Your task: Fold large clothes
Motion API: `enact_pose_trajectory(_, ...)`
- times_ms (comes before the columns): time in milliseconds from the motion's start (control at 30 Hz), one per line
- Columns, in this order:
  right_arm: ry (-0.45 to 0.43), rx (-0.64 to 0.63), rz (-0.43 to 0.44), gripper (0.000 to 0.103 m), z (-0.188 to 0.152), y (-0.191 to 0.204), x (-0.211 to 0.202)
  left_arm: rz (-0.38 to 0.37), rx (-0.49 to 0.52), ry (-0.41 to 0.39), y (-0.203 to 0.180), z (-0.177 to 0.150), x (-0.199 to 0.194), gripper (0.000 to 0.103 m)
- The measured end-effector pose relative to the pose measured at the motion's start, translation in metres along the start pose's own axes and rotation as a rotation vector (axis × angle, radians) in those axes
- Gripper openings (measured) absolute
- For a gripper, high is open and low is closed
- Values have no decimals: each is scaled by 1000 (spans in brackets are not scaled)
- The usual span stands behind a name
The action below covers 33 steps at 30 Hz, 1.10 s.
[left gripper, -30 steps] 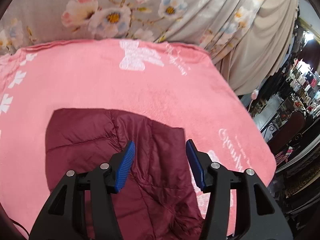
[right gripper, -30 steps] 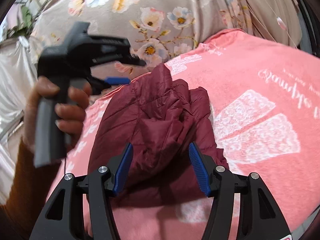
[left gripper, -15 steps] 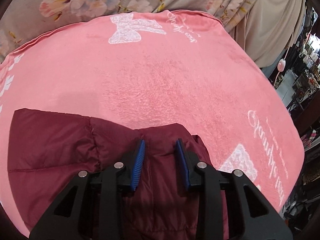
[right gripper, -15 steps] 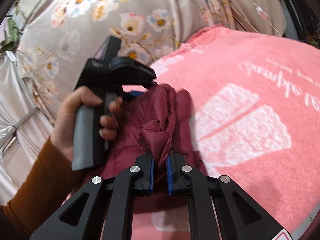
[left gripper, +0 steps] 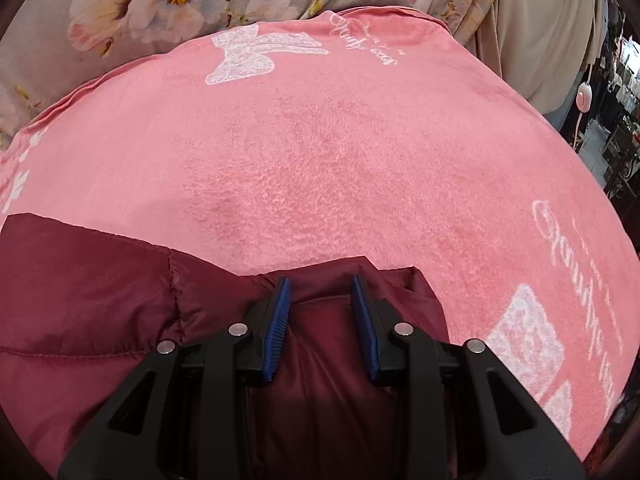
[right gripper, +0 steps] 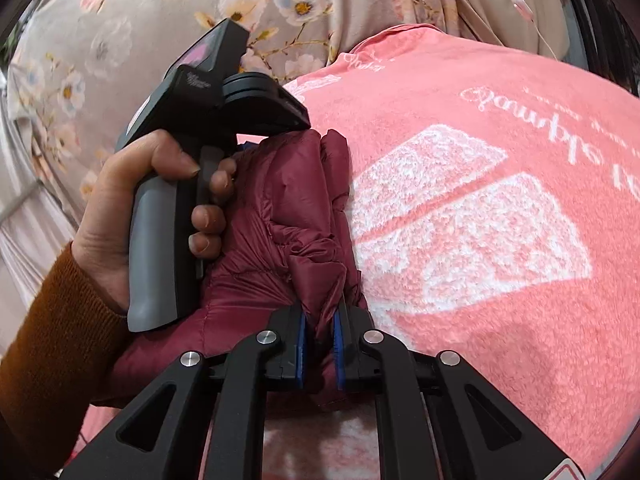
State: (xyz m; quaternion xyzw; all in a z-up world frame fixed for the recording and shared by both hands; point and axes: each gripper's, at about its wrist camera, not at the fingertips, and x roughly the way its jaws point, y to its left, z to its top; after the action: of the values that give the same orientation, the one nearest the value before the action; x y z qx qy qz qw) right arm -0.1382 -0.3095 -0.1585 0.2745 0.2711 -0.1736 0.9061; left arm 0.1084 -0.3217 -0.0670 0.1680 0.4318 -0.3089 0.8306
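Jacket [left gripper: 100, 304]: maroon, quilted, puffy, lying on a pink fleece blanket [left gripper: 340, 168] with white print. In the left wrist view it sits at the near edge of the blanket, its far hem running across the lower left, and the frame edge cuts off its left and bottom. How far it is folded can't be made out from either view.

Left gripper [left gripper: 322, 280]: blue pads bracket a raised ridge of jacket fabric at the hem. Both pads look pressed into the cloth with the fabric bunched between them, so I read it as clamped on the jacket. The pad tips sink into the folds; exact contact at the tips is hard to see.

Right gripper [right gripper: 320, 312]: jaws nearly together, pinching a crumpled fold of the jacket that sticks up between the pads. The grip is clear here.

In the right wrist view the left hand [right gripper: 136, 216] with an orange-brown sleeve [right gripper: 52, 344] wraps the other gripper's grey handle, and that tool's body hides its own fingers and the jacket's far end. Only a sliver of blue pad shows beside the fabric.

Behind the far edge of the blanket there's a floral curtain [left gripper: 168, 4]. A room to the right is dark and too small to read.
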Motion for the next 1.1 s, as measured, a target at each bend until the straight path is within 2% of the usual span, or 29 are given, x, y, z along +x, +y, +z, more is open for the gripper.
enact_pose_trajectory(167, -20, -49, -32, 8, -7, 2, 4, 12, 7, -19, -2, -2, 7, 31)
enact_pose_trajectory(200, -39, -71, -11, 8, -8, 2, 5, 16, 8, -23, -2, -2, 8, 31)
enact_pose_trajectory(533, -66, -115, -35, 8, -13, 6, 6, 41, 13, -59, -6, -4, 12, 31)
enact_pose_trajectory(700, -27, -119, 27, 10, -4, 3, 1, 32, 5, -59, -4, -2, 8, 31)
enact_pose_trajectory(767, -2, -112, 20, 20, 5, 1, -8, -1, -36, -59, 4, -1, -5, 32)
enact_pose_trajectory(800, -2, -100, -3, 36, 11, 0, -17, -25, -73, -58, 12, -1, -18, 32)
enact_pose_trajectory(833, -17, -95, -1, 37, 16, -1, -27, -55, -110, -61, 22, -2, -35, 32)
enact_pose_trajectory(900, -47, -110, 4, 37, 27, 1, -43, -64, -136, -81, 36, -5, -67, 41)
enact_pose_trajectory(933, -68, -129, -6, 37, 34, 6, -50, -32, -150, -112, 49, -10, -92, 52)
enact_pose_trajectory(967, -78, -148, -13, 37, 40, 12, -53, -6, -165, -136, 57, -14, -108, 58)
enact_pose_trajectory(1100, -94, -206, 7, 37, 68, 42, -47, 104, -246, -174, 100, -43, -156, 61)
